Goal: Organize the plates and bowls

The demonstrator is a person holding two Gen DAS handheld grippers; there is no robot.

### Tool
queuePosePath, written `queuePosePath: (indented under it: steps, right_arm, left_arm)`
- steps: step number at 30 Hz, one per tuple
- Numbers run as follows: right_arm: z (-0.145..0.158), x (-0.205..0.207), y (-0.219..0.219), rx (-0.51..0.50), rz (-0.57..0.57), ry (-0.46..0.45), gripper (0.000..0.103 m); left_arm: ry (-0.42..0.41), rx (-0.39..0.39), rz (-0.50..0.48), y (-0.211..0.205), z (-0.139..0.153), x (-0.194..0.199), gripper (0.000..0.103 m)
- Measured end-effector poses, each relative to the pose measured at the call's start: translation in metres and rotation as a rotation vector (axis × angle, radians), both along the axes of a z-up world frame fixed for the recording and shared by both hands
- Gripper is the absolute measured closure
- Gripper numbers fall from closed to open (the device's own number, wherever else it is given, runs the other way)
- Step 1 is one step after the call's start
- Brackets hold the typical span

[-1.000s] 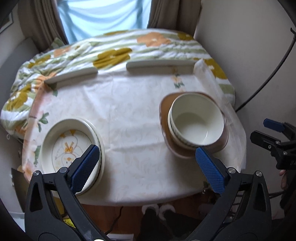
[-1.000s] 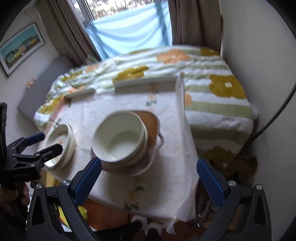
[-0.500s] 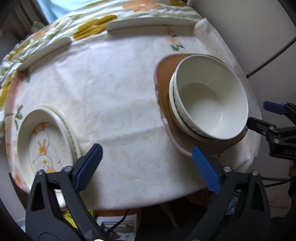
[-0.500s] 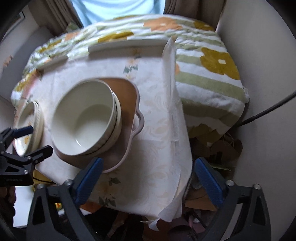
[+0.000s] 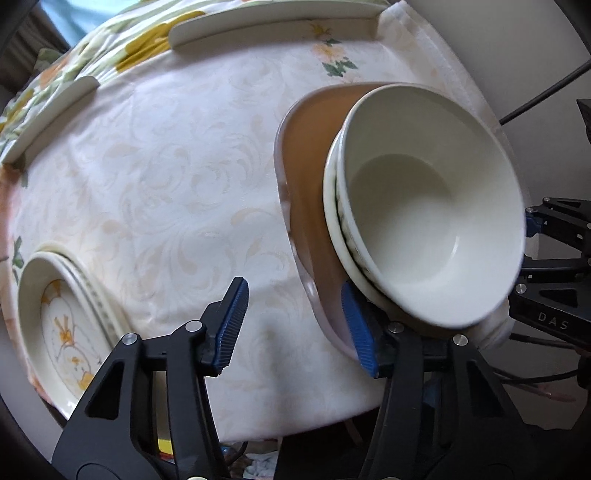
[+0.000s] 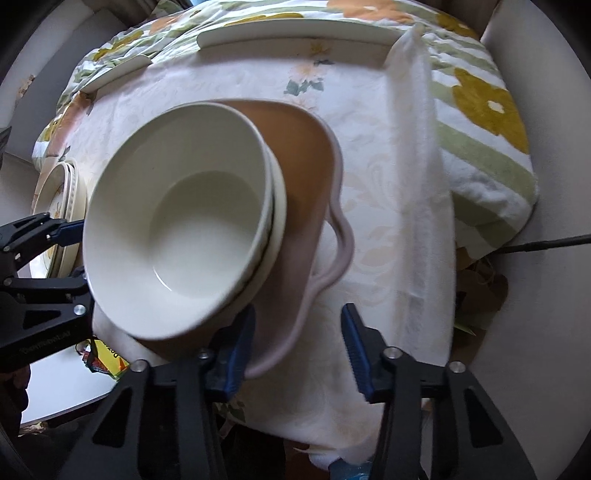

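Stacked cream bowls (image 5: 424, 206) sit on a brown tray with a pale rim (image 5: 306, 177) at the table's right side. My left gripper (image 5: 299, 325) is open, its jaws either side of the tray's near-left rim. My right gripper (image 6: 299, 343) is open, its jaws either side of the tray's near-right rim below the looped handle (image 6: 341, 247). The bowls (image 6: 177, 221) and tray (image 6: 303, 147) fill the right wrist view. A stack of cream plates with a yellow chick drawing (image 5: 62, 325) lies at the table's left; it also shows in the right wrist view (image 6: 62, 199).
The table carries a pale patterned cloth (image 5: 166, 177) with raised cream rails (image 5: 273, 26) at the far edge. A floral blanket (image 6: 484, 122) lies beyond and to the right. A black cable (image 6: 546, 243) runs along the right wall.
Both grippers have moved forward and down to the tray's near rim and have narrowed around it. The bowls and plates have stayed put.
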State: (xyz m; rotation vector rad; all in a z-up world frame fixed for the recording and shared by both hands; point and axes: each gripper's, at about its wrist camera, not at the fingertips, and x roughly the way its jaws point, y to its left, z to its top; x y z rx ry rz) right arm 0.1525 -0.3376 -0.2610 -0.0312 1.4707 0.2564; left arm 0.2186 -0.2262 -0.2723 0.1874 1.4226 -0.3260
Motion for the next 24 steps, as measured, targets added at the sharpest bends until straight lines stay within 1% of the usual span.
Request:
queuePosePath:
  steps: [1, 3, 4, 5, 6, 8, 9, 10, 14, 19, 21, 24]
  right_arm:
    - [-0.003, 0.002, 0.001, -0.002, 0.004, 0.000, 0.069]
    - [-0.006, 0.004, 0.004, 0.004, 0.018, -0.006, 0.074]
    - [-0.007, 0.004, 0.005, 0.011, 0.025, -0.007, 0.079]
    - [-0.009, 0.004, 0.006, 0.017, 0.033, -0.009, 0.081]
    - [-0.011, 0.004, 0.009, 0.019, 0.042, -0.013, 0.082]
    - [-0.014, 0.002, 0.012, 0.035, 0.055, -0.020, 0.088]
    - [-0.014, 0.001, 0.013, 0.037, 0.053, -0.030, 0.088]
    - [-0.014, 0.000, 0.012, 0.038, 0.053, -0.036, 0.088]
    - [-0.011, -0.005, 0.011, 0.054, 0.055, -0.069, 0.089]
    - [-0.007, -0.013, 0.011, 0.047, 0.058, -0.121, 0.089]
    - [-0.006, -0.014, 0.008, 0.038, 0.067, -0.141, 0.089]
    - [0.002, -0.016, 0.004, 0.037, 0.081, -0.170, 0.089]
  left_arm:
    - [0.004, 0.000, 0.000, 0.000, -0.002, 0.002, 0.055]
    - [0.001, -0.019, -0.006, 0.000, -0.003, 0.003, 0.059]
    - [-0.001, -0.018, -0.012, -0.001, -0.004, 0.003, 0.061]
    - [0.001, -0.013, -0.023, -0.003, -0.006, 0.003, 0.062]
    - [0.007, -0.019, -0.035, -0.006, -0.009, 0.002, 0.066]
    - [0.012, -0.026, -0.058, -0.014, -0.015, 0.000, 0.075]
    - [0.009, -0.036, -0.064, -0.019, -0.015, 0.002, 0.081]
    - [0.006, -0.050, -0.067, -0.021, -0.016, 0.002, 0.083]
    - [-0.037, -0.043, -0.098, -0.030, -0.015, -0.002, 0.084]
    - [-0.072, -0.048, -0.094, -0.031, -0.014, -0.005, 0.084]
    - [-0.089, -0.041, -0.090, -0.030, -0.010, -0.009, 0.084]
    - [-0.119, -0.042, -0.073, -0.028, 0.003, -0.020, 0.084]
